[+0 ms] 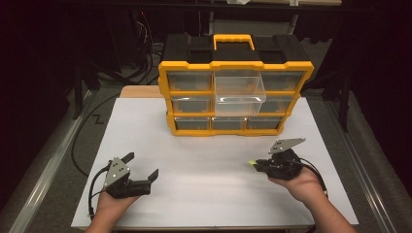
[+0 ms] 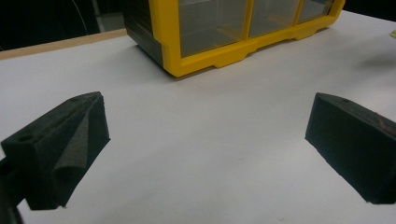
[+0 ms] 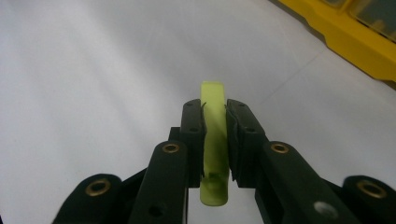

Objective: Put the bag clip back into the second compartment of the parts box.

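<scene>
A: From the high view, what are you seeing?

B: A yellow and black organizer is standing at the far side of the white surface, with one clear drawer in the middle column sticking out toward the person. The left gripper is sitting near the front left of the surface, its jaws spread wide with nothing between them. The right gripper is off to the front right, well apart from the organizer, and a small yellow-green piece is poking out at its tip.

A: And the left gripper view?

B: The two black jaws are standing far apart at either side, bare white surface lying between them. The organizer is showing at the top, its lower corner and a few clear drawer fronts facing this way.

A: What is the right gripper view giving you?

B: The right gripper is pinching the yellow-green piece, a thin flat strip standing on edge between the jaws. The jaws are pressing on it from both sides, and its rounded end is reaching past their tips. The white surface is lying beneath, and a yellow edge of the organizer is crossing the upper right corner.
</scene>
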`<state>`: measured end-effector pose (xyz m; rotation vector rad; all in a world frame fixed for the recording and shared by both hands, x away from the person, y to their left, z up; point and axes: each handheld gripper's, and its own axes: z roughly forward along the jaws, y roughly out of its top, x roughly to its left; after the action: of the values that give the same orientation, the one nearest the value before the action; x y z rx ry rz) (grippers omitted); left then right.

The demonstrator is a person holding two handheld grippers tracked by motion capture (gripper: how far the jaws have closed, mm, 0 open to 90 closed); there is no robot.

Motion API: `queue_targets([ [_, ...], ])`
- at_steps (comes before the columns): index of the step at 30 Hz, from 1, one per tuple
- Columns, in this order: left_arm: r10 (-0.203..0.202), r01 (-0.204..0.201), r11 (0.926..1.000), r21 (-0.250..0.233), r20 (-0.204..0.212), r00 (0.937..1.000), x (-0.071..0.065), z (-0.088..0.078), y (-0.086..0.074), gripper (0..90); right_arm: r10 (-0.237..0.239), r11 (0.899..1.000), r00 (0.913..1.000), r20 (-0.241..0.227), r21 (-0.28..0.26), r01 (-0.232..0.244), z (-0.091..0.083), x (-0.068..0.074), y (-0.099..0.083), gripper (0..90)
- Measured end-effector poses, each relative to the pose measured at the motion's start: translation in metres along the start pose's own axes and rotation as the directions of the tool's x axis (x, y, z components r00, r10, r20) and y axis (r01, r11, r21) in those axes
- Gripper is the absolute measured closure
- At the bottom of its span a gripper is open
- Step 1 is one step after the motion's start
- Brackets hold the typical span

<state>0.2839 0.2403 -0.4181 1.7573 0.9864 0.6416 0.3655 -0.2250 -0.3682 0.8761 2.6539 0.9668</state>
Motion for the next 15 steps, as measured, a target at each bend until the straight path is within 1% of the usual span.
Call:
queue_targets([
  [2, -0.005, 0.005, 1.0, 0.001, 0.009, 0.9999, 0.001, 0.0, 0.0, 0.4, 0.004, 1.0, 1.0, -0.003, 0.028, -0.004, -0.003, -0.001, 0.002, 79.1],
  [3, -0.005, 0.005, 1.0, 0.002, 0.013, 0.9999, 0.0, 0.0, 0.0, 0.4, 0.004, 1.0, 1.0, -0.003, 0.028, -0.004, -0.003, -0.001, 0.002, 79.1],
  [5, 0.008, -0.008, 0.9999, -0.006, 0.011, 0.9999, -0.001, 0.0, 0.0, 0.4, -0.003, 0.999, 1.0, -0.009, 0.047, 0.004, -0.004, -0.001, 0.003, 79.0],
  [6, 0.012, -0.012, 0.9999, -0.011, 0.01, 0.9999, -0.001, 0.0, 0.0, 0.4, -0.009, 0.998, 0.9998, -0.016, 0.066, 0.01, -0.004, -0.001, 0.005, 79.1],
  [10, 0.008, -0.008, 0.9999, -0.009, 0.015, 0.9999, -0.001, 0.0, 0.0, 0.4, -0.006, 0.996, 0.9996, -0.027, 0.086, 0.008, -0.005, -0.001, 0.007, 79.1],
  [12, 0.003, -0.003, 1.0, -0.008, 0.016, 0.9999, 0.0, -0.001, 0.001, 0.4, -0.006, 0.995, 0.999, -0.044, 0.098, 0.011, -0.006, -0.002, 0.009, 79.1],
  [13, -0.001, 0.001, 0.9999, -0.012, 0.017, 0.9999, 0.0, -0.001, 0.001, 0.4, -0.01, 0.993, 0.9984, -0.056, 0.116, 0.017, -0.007, -0.001, 0.011, 79.1],
  [14, -0.002, 0.003, 0.9999, -0.017, 0.019, 0.9998, -0.001, -0.001, 0.001, 0.4, -0.01, 0.993, 0.9984, -0.056, 0.116, 0.017, -0.007, -0.001, 0.011, 79.1],
  [15, -0.001, 0.001, 0.9998, -0.02, 0.021, 0.9998, -0.001, -0.001, 0.001, 0.4, -0.02, 0.991, 0.998, -0.06, 0.129, 0.027, -0.009, -0.001, 0.013, 79.1],
])
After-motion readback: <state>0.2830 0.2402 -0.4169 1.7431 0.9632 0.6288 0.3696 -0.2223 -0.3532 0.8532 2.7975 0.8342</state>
